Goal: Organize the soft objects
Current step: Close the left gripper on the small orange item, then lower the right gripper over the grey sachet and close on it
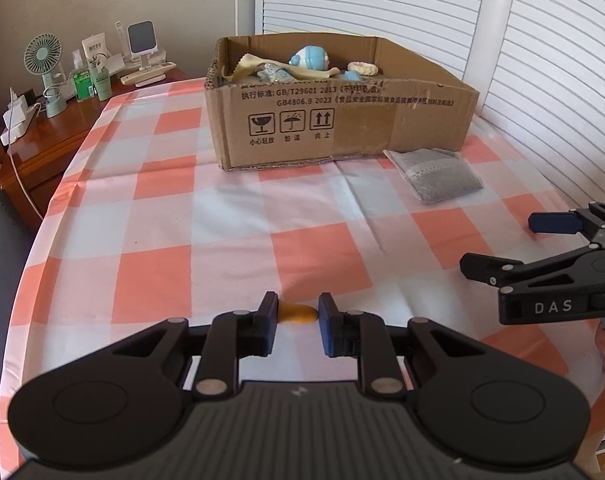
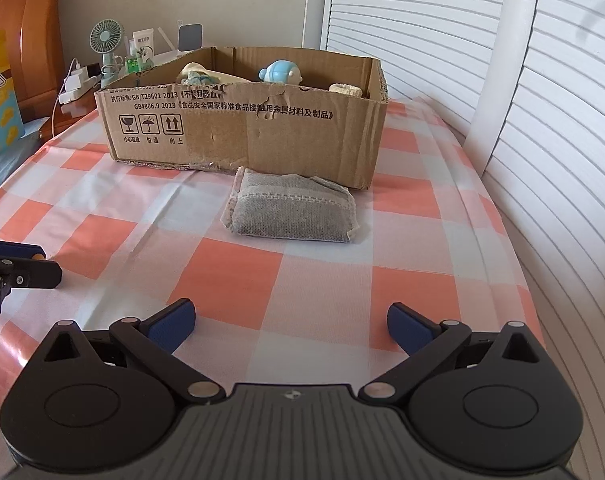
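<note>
You had several soft items already in the box (image 1: 302, 128), upper centre of the left wrist frame: a blue-and-white toy (image 1: 309, 59), a cream cloth (image 1: 254, 65), a knitted ring (image 1: 361, 68). Two remained outside. The grey pouch (image 2: 292, 210), coarse woven and pillow-shaped, lay just before the box at centre of the right frame. The small orange piece (image 1: 297, 314), smooth and rounded, sat low centre, clamped by your left gripper (image 1: 297, 320). Your right gripper (image 2: 290, 326) stood wide apart, empty, over the checked sheet (image 2: 230, 272).
</note>
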A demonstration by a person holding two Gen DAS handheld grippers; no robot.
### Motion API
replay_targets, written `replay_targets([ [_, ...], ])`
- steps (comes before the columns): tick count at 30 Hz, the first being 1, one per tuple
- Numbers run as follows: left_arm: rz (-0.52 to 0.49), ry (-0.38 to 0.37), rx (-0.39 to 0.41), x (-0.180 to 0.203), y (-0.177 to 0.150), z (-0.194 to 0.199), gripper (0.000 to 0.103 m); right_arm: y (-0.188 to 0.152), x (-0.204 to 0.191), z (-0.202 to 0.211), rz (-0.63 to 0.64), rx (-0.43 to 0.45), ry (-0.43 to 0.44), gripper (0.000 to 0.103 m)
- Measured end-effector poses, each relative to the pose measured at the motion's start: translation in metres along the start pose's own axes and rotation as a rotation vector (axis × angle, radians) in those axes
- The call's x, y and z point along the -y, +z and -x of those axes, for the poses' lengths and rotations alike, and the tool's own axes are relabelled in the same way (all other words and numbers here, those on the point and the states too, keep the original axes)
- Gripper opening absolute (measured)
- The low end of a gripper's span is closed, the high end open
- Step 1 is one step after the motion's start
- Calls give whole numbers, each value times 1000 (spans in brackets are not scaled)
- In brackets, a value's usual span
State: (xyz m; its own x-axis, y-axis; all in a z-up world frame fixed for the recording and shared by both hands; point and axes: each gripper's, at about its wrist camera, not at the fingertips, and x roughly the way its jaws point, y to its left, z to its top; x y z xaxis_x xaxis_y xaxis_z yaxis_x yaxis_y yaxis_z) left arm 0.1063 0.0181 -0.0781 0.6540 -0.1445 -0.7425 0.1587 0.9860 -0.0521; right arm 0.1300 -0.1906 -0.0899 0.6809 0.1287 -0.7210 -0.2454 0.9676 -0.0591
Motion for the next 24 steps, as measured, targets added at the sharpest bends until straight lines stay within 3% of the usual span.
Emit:
replay_targets([
  [24,26,-84,-4,-26,15,-13,20,67,-1,-66,6,-22,25,103],
])
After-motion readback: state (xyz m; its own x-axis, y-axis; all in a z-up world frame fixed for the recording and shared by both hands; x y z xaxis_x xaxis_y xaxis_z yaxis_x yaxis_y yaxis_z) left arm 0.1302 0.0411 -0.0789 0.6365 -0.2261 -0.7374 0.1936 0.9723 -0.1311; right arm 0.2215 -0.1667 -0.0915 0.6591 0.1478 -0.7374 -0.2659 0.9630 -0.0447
